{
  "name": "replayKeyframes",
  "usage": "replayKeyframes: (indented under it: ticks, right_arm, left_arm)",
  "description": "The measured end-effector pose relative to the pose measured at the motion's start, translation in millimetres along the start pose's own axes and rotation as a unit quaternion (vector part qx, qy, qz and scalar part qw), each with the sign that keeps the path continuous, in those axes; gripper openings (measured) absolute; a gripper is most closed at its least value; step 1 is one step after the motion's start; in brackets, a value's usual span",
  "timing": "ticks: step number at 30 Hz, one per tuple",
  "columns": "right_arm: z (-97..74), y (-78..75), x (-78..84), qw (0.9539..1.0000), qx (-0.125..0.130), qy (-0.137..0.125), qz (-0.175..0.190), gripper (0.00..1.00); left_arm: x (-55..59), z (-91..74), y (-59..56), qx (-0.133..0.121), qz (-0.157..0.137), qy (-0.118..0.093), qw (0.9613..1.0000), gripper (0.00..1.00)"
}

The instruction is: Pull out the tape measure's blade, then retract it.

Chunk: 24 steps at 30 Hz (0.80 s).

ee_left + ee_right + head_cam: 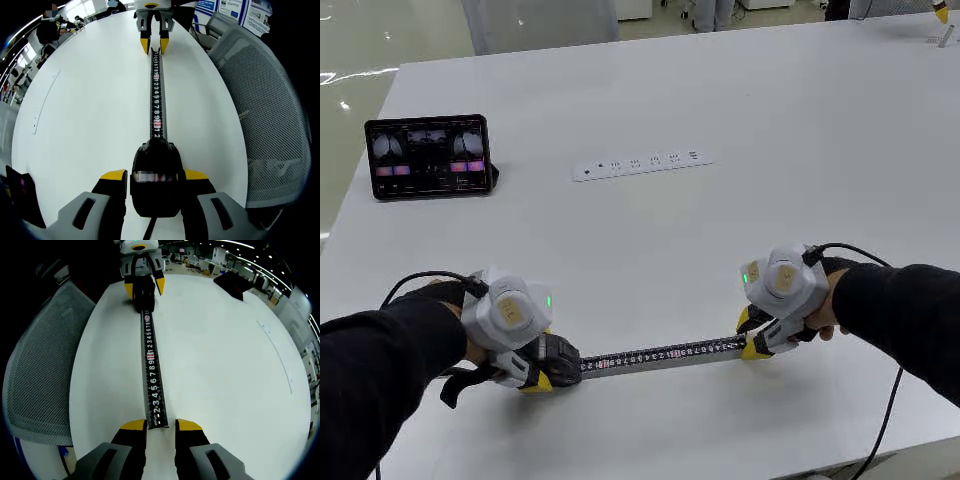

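Nearest, by the near edge of the white table (720,220): the left claw (155,176), squeezed shut on the black tape measure (157,187), one yellow tip on each side of it. Behind that claw, a dark sleeve (375,370) and a black cable (415,277) looping back.

Straight out in front of the left claw, flat on the table: the blade (156,100), pulled out, black with white numbers and a red mark partway along.

At the far end of the blade: the right claw (161,426). Jaws a little apart, with the end of the blade lying in the gap. Close against one jaw, with a thin strip of white table beside the other. No telling if pinched or just resting there.

Off to the side of both claws, past the table edge: a grey mesh chair (35,365).

Farther out, well beyond the left claw: a dark tablet (428,155), propped up with its screen lit. Well beyond the middle of the blade, about halfway between the two claws: a flat white power strip (640,163), lying by itself, well apart from the tablet.

Farthest, past the far side of the table: a shiny floor (360,60).
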State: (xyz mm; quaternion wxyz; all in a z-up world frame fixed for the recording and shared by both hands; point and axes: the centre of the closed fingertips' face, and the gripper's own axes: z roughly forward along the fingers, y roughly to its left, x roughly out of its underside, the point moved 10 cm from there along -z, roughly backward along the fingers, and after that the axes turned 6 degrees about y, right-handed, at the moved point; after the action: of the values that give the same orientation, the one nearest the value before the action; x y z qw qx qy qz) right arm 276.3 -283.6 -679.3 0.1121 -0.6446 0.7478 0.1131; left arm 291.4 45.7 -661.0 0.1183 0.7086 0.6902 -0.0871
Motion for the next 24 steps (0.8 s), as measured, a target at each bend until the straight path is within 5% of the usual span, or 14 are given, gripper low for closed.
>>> replayKeyframes:
  ticks: [10, 15, 20, 24]
  right_arm:
    - [-9.9, -1.3, 3.3, 0.9999, 0.008, -0.003, 0.008, 0.27]
    - [-12.0, 2.8, 2.5, 1.0000, 0.003, 0.002, 0.002, 0.31]
    - [-17.0, 5.8, -3.1, 1.0000, 0.003, 0.001, 0.001, 0.38]
    - [-17.8, 7.8, -4.3, 0.9999, 0.000, 0.011, 0.006, 0.48]
  left_arm:
    - [6.4, -14.7, 3.7, 0.002, -0.039, -0.014, 0.9991, 0.48]
    - [4.2, -23.8, 1.8, 0.006, -0.066, -0.040, 0.9970, 0.57]
    - [3.6, -28.7, 1.0, 0.006, -0.064, -0.050, 0.9967, 0.63]
    - [4.7, -27.8, -1.8, 0.013, -0.059, -0.037, 0.9975, 0.71]
